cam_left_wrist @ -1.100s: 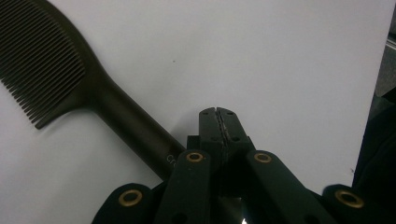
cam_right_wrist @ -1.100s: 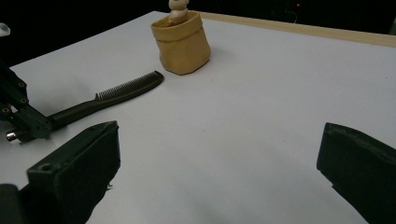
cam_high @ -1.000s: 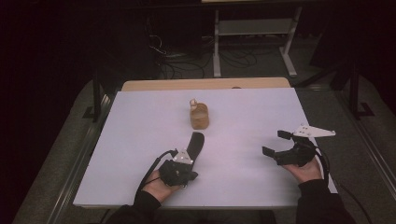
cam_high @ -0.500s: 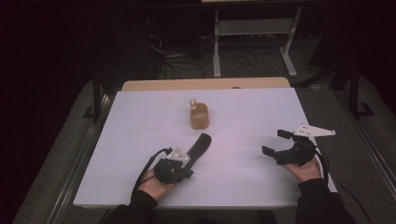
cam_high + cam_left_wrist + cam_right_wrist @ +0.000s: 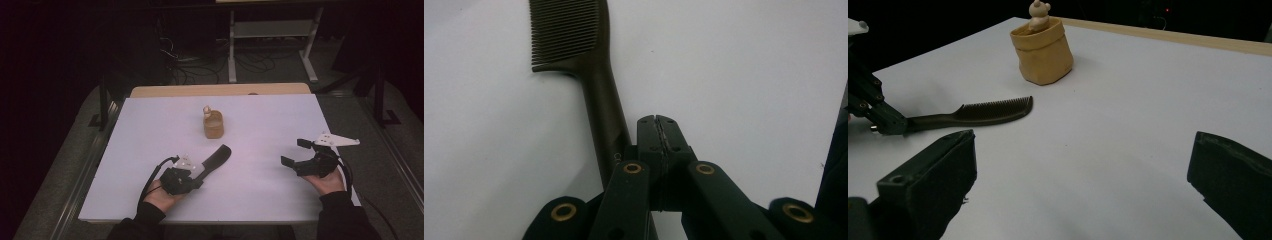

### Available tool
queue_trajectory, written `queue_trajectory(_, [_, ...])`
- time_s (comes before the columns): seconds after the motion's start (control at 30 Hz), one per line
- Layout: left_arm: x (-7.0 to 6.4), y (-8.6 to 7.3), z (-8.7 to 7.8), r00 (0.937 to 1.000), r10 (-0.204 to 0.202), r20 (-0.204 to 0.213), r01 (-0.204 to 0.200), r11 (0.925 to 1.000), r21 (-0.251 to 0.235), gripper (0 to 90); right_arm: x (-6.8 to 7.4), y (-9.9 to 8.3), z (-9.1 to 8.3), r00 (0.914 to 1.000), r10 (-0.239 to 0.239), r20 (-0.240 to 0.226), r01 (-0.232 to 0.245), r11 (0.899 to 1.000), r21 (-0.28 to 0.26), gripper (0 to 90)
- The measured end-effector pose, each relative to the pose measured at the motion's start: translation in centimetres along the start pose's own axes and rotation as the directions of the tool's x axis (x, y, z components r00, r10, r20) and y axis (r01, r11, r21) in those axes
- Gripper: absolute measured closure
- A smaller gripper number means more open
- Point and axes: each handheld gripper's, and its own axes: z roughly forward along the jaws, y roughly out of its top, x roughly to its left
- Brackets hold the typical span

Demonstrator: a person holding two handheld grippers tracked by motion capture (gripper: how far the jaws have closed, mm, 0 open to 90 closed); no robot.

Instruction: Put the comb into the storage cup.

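On white table (image 5: 260,165), comb (image 5: 589,85) handle seemingly pinched beside closed left gripper (image 5: 658,127) fingers.

A tan pouch (image 5: 213,126) stands upright mid-tabletop (image 5: 280,125), with 1 small bear figure (image 5: 207,110) poking above its rim. Cables (image 5: 195,67) lie on the floor beyond.

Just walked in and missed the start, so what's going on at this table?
A person works at a white table with tongs in each hand. The left tongs are shut on the handle of a dark comb, whose toothed end points toward a small tan pouch with a little bear figure in it. The right tongs are open, holding nothing, off to the right of the comb and pouch.
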Motion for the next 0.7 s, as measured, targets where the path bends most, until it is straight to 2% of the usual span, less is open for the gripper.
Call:
queue_trajectory(0.27, [0.3,-0.1,-0.2,1.0,0.002,0.002,-0.002,1.0,0.002,90.0,0.0,0.0,0.0,1.0,-0.003,-0.001,0.003,1.0,0.002,0.0])
queue_trajectory(0.7, [1.1,-0.4,-1.2,0.9998,-0.017,-0.008,0.017,0.9998,-0.008,90.0,0.0,0.0,0.0,1.0,-0.003,-0.003,0.003,1.0,0.004,0.0])
